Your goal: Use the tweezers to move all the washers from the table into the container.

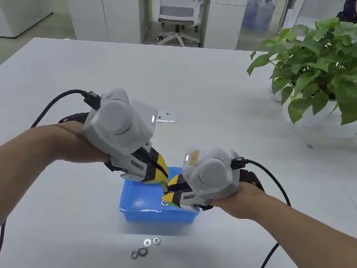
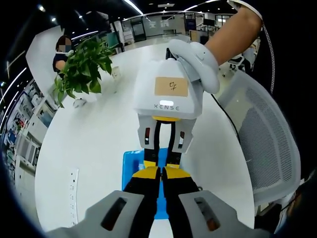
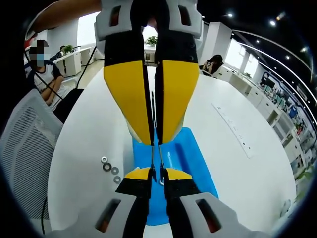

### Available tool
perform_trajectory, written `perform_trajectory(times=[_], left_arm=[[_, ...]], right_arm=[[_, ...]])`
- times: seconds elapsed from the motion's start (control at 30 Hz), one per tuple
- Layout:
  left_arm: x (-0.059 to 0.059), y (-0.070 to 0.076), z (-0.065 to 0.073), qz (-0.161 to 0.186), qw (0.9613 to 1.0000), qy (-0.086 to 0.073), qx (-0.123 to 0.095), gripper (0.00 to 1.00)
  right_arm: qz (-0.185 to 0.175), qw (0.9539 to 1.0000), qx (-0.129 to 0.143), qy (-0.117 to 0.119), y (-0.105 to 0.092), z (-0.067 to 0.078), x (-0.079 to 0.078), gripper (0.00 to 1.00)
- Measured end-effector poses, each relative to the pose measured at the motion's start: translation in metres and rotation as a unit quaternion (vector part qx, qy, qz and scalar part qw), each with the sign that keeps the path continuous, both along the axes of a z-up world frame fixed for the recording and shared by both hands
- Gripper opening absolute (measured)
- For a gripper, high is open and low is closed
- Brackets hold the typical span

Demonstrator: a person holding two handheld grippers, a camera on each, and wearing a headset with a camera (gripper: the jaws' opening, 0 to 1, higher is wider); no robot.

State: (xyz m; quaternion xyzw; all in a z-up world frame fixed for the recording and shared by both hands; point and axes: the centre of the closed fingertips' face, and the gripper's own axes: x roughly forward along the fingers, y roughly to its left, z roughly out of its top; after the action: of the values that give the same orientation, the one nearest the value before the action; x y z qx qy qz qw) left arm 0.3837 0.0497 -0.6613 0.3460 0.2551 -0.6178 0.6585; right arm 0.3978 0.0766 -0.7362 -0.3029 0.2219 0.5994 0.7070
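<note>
Your left gripper [image 3: 154, 136] has its yellow pads drawn almost together, and a thin metal sliver, the tweezers [image 3: 160, 158], sits pinched in the slit between them. Your right gripper [image 3: 157, 174] faces it tip to tip, its jaws narrowed to a slim gap with the tweezers' legs running down through it. I can't tell whether those pads actually press on the legs. The tweezers' points are hard to make out against the blue below, and I can't tell whether they carry anything. In the head view both housings cover most of the tool.

Both sets of tips hang over the blue container [image 1: 139, 209], which sits on the white table [image 1: 223, 100]. Three washers [image 3: 110, 167] lie in a small cluster on the bare tabletop just beside the container, apart from the jaws and to your near side of it in the head view [image 1: 145, 246].

A flat ruler-like strip [image 3: 233, 130] rests farther out on the table. A leafy potted plant [image 1: 312, 72] stands at the table's right edge. A mesh chair [image 2: 267, 139] sits close beside the table, with office desks and seated people beyond.
</note>
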Motion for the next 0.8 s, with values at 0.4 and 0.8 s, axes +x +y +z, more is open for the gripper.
perform_trajectory(times=[0.4, 0.8], left_arm=[[-0.021, -0.002, 0.006, 0.000, 1.0000, -0.001, 0.001, 0.06], [-0.036, 0.000, 0.000, -0.001, 1.0000, 0.005, 0.006, 0.06]], right_arm=[[0.005, 0.9999, -0.001, -0.009, -0.002, 0.005, -0.018, 0.12], [0.007, 1.0000, 0.004, 0.000, 0.000, 0.000, -0.036, 0.12]])
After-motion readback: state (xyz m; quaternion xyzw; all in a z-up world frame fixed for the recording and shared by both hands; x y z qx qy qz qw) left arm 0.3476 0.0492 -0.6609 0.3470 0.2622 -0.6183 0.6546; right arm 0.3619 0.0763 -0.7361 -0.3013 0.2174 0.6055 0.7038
